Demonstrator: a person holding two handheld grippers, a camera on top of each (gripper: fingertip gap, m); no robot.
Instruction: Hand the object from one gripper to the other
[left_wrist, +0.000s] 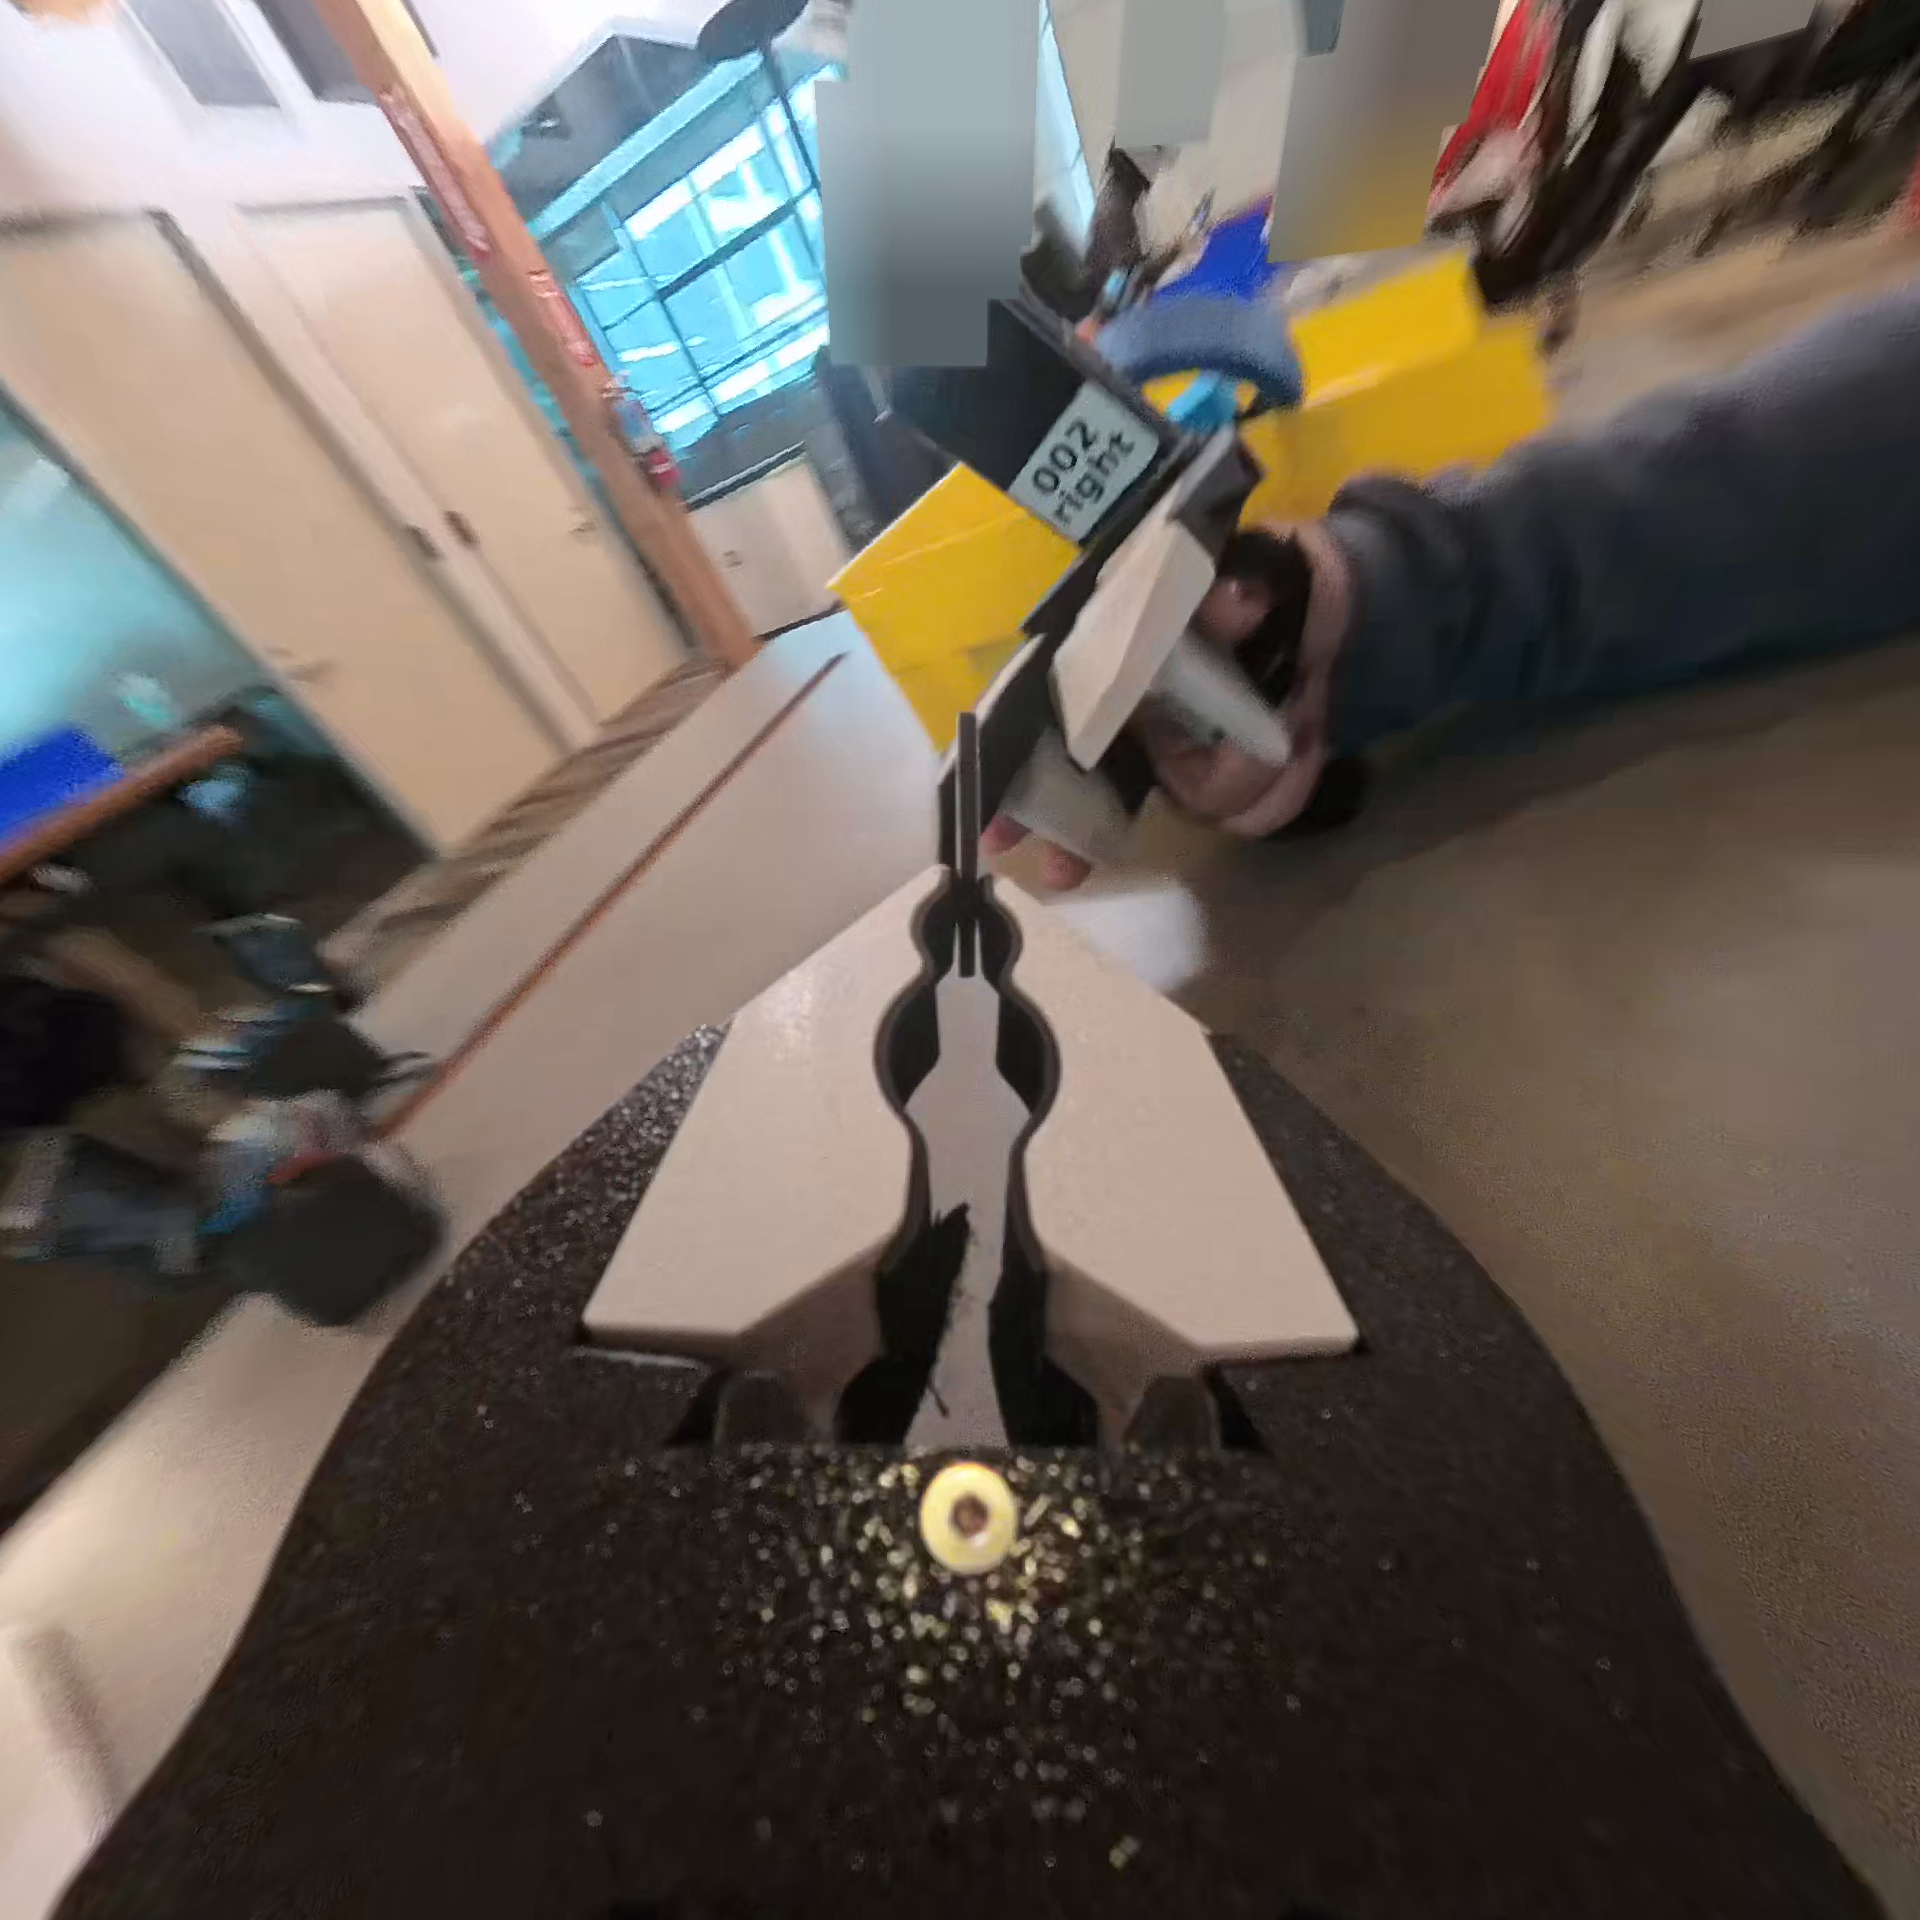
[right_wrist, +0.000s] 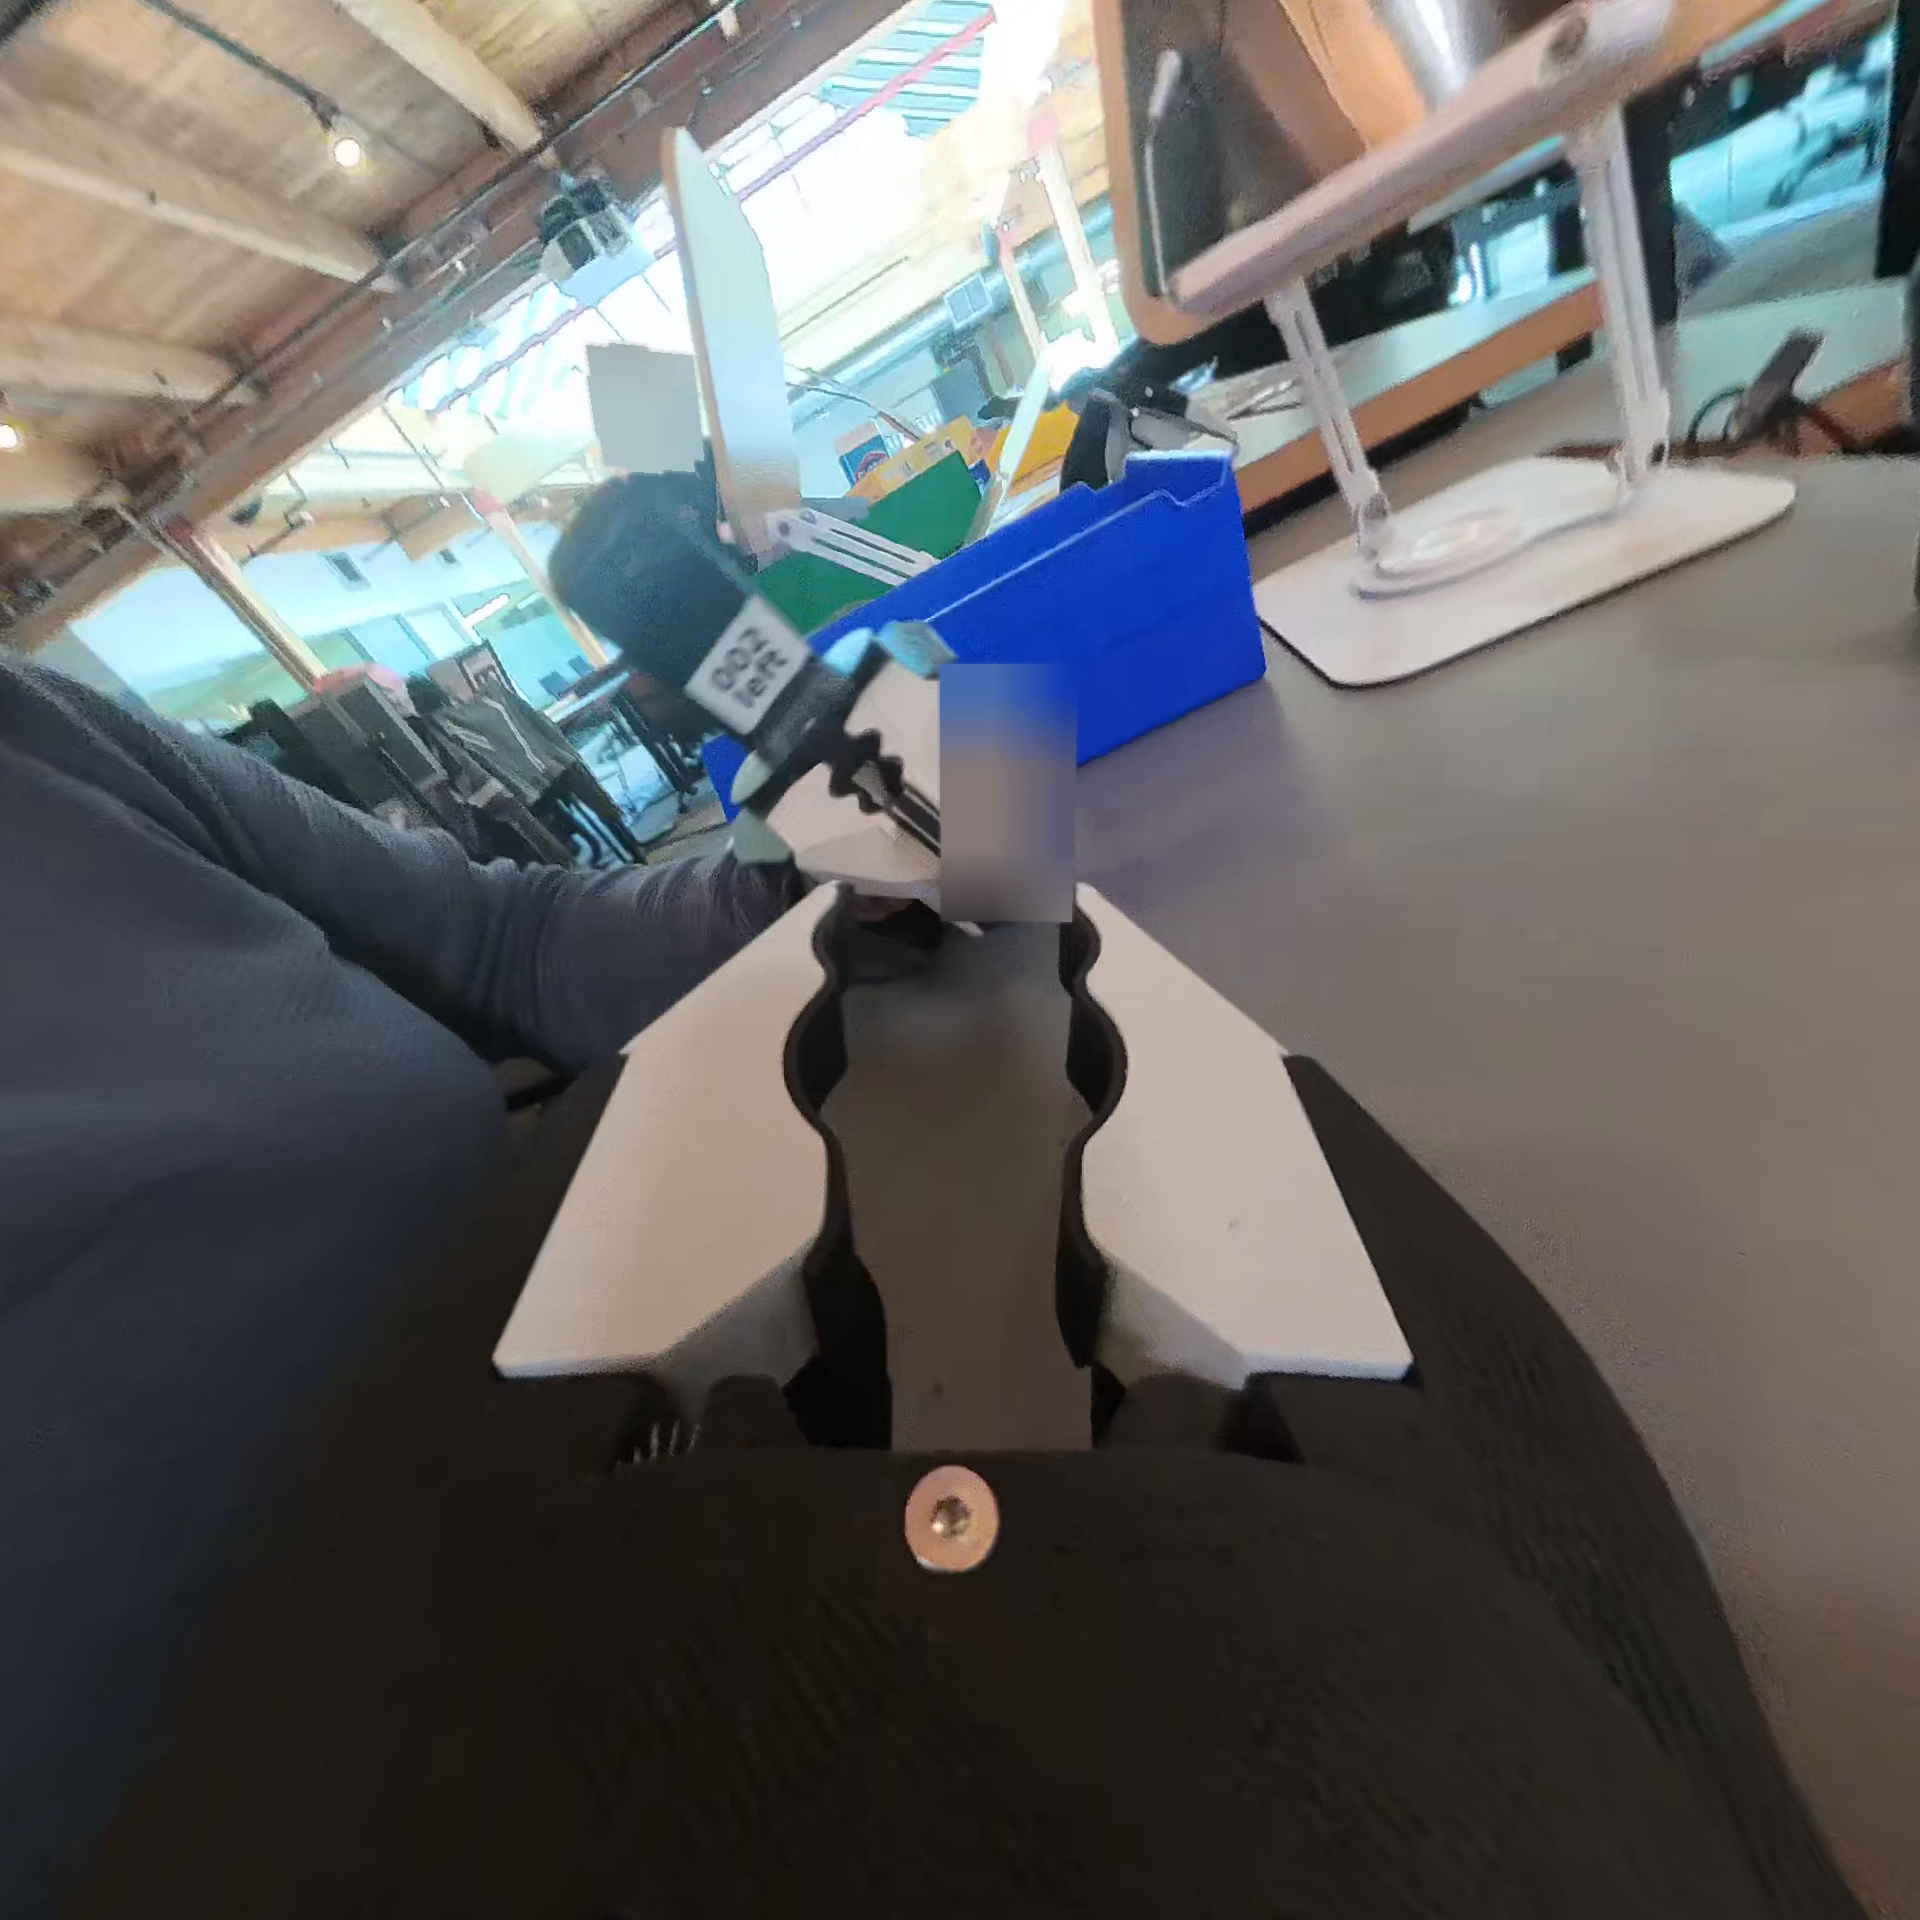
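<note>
Clenched at its tips, left claw (left_wrist: 966, 914) pinched a thin dark strip (left_wrist: 968, 821) upright; released right claw (right_wrist: 951, 925) waited just beyond.

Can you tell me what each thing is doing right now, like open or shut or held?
left gripper: jaws shut on the flat dark card.
right gripper: jaws open, holding nothing.
flat dark card: upright, edge-on, pinched at its lower end.
blue bin: upright on the table, open top.

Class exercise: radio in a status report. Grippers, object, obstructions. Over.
Left gripper shut on thin dark card, edge-on. Right gripper open, empty, facing it. Nothing seen between them.
</note>
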